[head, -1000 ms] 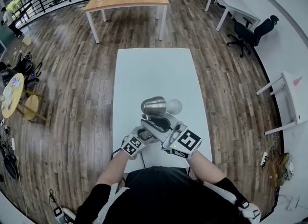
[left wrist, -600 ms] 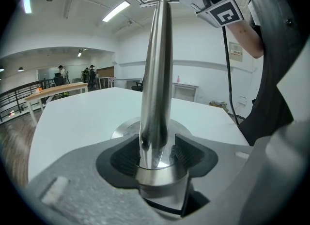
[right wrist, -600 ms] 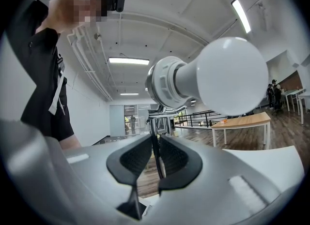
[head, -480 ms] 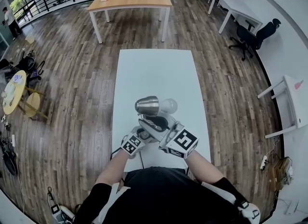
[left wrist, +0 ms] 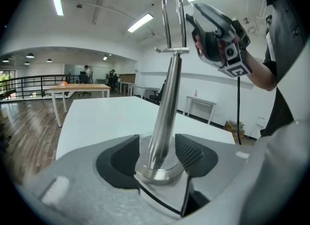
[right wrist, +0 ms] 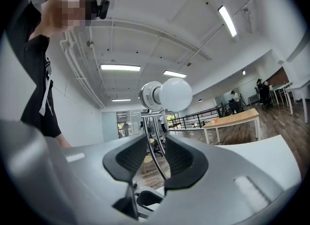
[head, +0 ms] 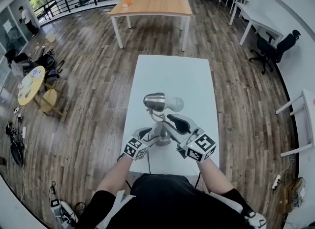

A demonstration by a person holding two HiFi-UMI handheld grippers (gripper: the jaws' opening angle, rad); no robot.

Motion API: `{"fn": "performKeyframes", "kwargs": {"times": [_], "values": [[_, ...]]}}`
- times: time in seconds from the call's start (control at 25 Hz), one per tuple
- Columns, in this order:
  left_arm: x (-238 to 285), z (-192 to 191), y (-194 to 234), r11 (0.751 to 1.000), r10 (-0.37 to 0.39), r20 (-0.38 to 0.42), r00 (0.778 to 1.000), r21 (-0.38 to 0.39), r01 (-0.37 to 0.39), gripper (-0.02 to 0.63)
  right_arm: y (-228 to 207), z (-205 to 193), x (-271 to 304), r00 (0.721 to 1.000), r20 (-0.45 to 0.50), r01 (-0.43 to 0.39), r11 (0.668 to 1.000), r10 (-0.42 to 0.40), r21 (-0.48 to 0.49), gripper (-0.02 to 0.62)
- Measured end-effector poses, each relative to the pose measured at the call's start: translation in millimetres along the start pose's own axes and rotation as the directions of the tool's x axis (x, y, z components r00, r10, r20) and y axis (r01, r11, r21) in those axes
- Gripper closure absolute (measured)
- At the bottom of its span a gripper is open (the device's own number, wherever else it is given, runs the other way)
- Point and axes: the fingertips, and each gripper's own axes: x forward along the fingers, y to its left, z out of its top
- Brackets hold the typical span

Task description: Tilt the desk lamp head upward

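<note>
A metal desk lamp stands on the white table [head: 170, 75]. Its chrome head [head: 154, 102] lies roughly level, with the white bulb [head: 176, 104] pointing right. My left gripper [head: 149, 136] is low at the lamp's foot, shut on the stem [left wrist: 164, 117] just above the base collar. In the right gripper view the head [right wrist: 150, 95] and bulb [right wrist: 176, 94] hang above the jaws. My right gripper [head: 173, 120] has just been opening; the lamp's thin arm rods [right wrist: 154, 157] pass between its pads untouched. In the left gripper view the right gripper [left wrist: 219, 39] sits beside the upper arm [left wrist: 173, 13].
A wooden table [head: 152, 6] stands beyond the white one on the plank floor. White desks and an office chair [head: 269, 48] are at the far right. A round yellow table [head: 32, 84] with stools is at the left.
The right gripper's jaws have spread apart and let go of the lamp's arm, shifting slightly right. The left gripper keeps hold of the stem. The head camera has tipped, so the lamp sits higher in view.
</note>
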Motion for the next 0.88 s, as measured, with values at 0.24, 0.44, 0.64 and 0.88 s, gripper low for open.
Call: {"fn": "performKeyframes", "kwargs": {"times": [0.24,0.44,0.64,0.88], "values": [[-53,44,-11,0.989,0.093,0.210,0.973,-0.131,-0.066,0.373,0,-19,-7,0.997,0.029,0.075,0.995,-0.077,0.067,0.515],[-91,71,-18,0.975,0.170,0.336,0.926,-0.191,-0.110,0.388,-9,-25,-21,0.991,0.037,0.126,0.989,-0.129,0.080,0.526],[-123,97,-15,0.974,0.192,0.436,0.879,-0.194,-0.117,0.606,-10,-24,-30,0.979,0.043,0.195,0.980,-0.197,0.044,0.554],[-171,114,-41,0.987,0.106,0.522,0.847,-0.158,-0.026,0.606,25,-24,-36,0.956,0.061,0.285,0.957,-0.288,0.050,0.577]]}}
